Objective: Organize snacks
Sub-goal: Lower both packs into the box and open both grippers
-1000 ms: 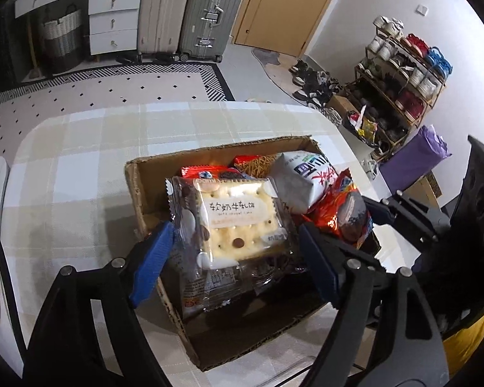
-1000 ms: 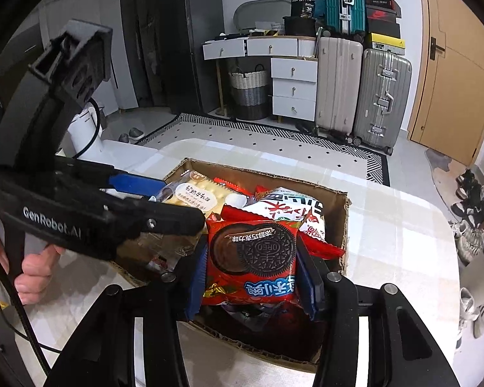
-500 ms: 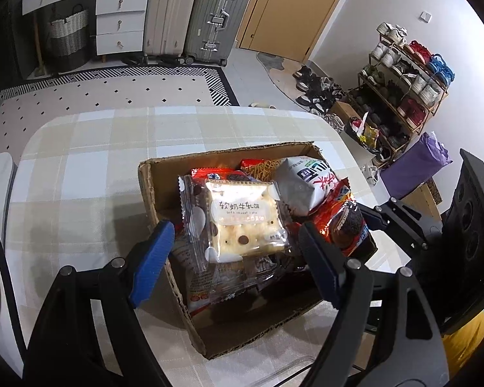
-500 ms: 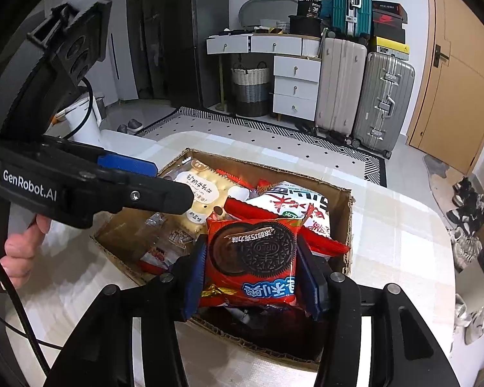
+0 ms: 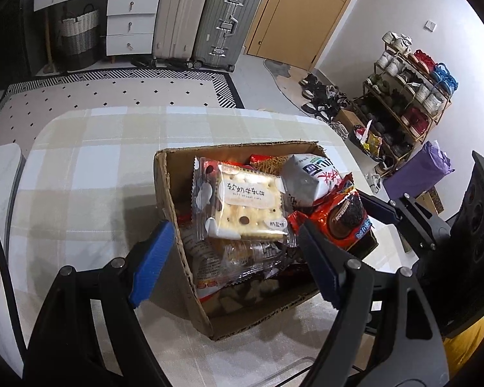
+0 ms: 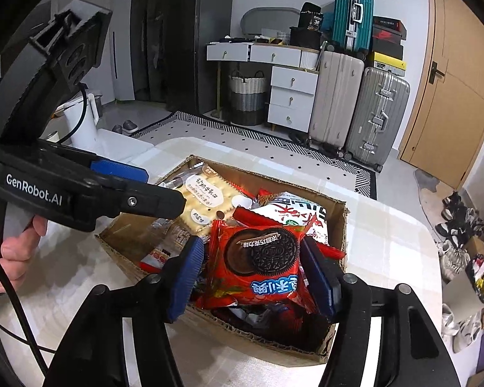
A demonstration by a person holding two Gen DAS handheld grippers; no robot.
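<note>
The right gripper (image 6: pixel 253 271) straddles the red cookie pack (image 6: pixel 261 267) at the near end of the box (image 6: pixel 274 338). Its jaws are opening, and a gap shows between each blue pad and the wrapper, so the pack looks let go. It lies tilted on top of the heap, so it may slide toward the near wall, or over it. If the gripper lifts while a pad catches the crinkled foil, the pack could be dragged back out.

The left gripper (image 5: pixel 232 261) is spread wide and holds nothing. One finger (image 5: pixel 151 261) hangs outside the box wall and the other over the snacks, with the cracker pack (image 5: pixel 245 206) lying beyond them on the pile. Lowered as it stands, the outer finger could nudge the box across the table (image 5: pixel 80 167).

Beyond these, the white bag (image 6: pixel 293 213) and red wrappers fill the far half. The lower layers of snacks are hidden in shadow. The left gripper's arm covers part of the cracker pack in the right view, and only part of a hand (image 6: pixel 19 251) shows at that view's edge.
</note>
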